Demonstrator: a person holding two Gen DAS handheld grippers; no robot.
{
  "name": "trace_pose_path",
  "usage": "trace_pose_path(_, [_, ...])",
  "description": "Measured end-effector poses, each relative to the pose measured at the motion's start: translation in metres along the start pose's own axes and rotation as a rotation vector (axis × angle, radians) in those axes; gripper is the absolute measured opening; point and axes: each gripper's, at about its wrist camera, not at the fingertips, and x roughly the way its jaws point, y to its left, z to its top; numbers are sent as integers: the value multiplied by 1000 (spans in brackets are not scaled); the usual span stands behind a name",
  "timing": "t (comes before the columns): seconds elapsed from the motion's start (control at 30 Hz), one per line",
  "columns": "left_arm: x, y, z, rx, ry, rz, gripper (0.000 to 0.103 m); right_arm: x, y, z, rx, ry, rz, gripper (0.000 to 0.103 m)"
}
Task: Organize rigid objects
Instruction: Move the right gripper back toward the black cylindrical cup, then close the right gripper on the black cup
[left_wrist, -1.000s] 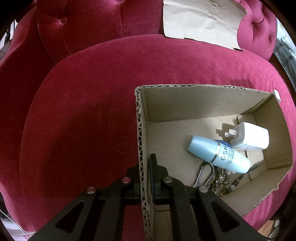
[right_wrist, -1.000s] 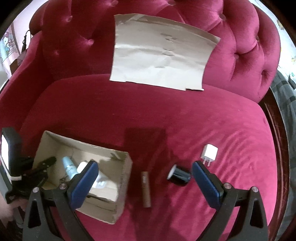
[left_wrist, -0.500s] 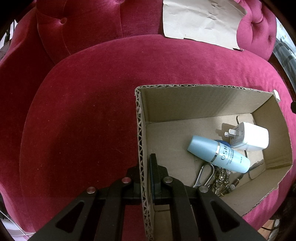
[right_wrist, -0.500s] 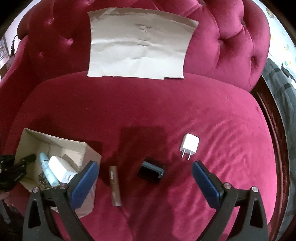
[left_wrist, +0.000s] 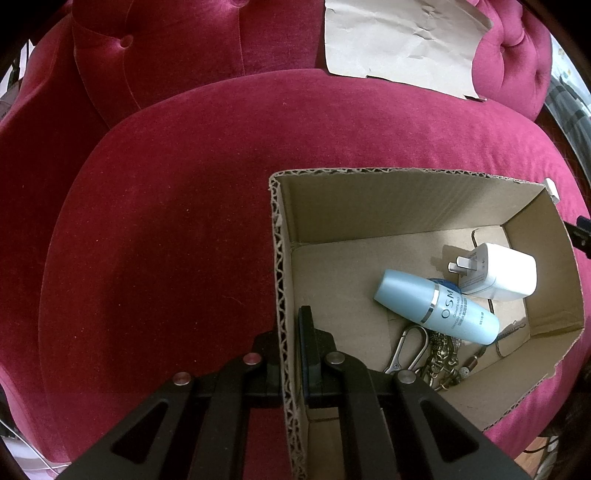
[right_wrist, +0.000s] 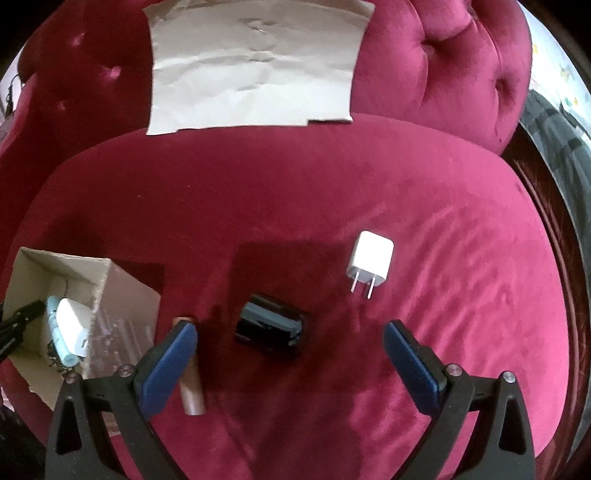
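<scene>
- Left tool is clamped on the wall of the cardboard box.
- Right tool hangs spread wide over the black cylinder on the sofa seat.

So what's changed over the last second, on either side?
The right tongs, open and empty, have come down and shifted right toward the loose items: the black cylinder now sits between their fingers, and the white charger and brown tube look closer. Nothing was taken hold of or let go. The left tongs stay clamped on the cardboard box wall; the box contents are unmoved.
</scene>
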Motion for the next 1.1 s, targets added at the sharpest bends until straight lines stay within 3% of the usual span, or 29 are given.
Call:
trace_pose_path(0.67, [0,0,1,0,0,-3,5,16,-5,0,54,-11,36,102])
trace_pose_path(0.73, [0,0,1,0,0,-3,5,18,-3,2,52,-9,43,92])
trace_pose_path(0.8, [0,0,1,0,0,-3,5,20,1,2,37,3,40,72])
trace_pose_path(0.83, [0,0,1,0,0,-4,5,22,3,2,26,12,37,55])
trace_pose_path(0.87, [0,0,1,-1,0,-3,5,23,6,2,12,18,38,51])
trace_pose_path(1.1, [0,0,1,-1,0,-3,5,19,8,0,3,7,29,50])
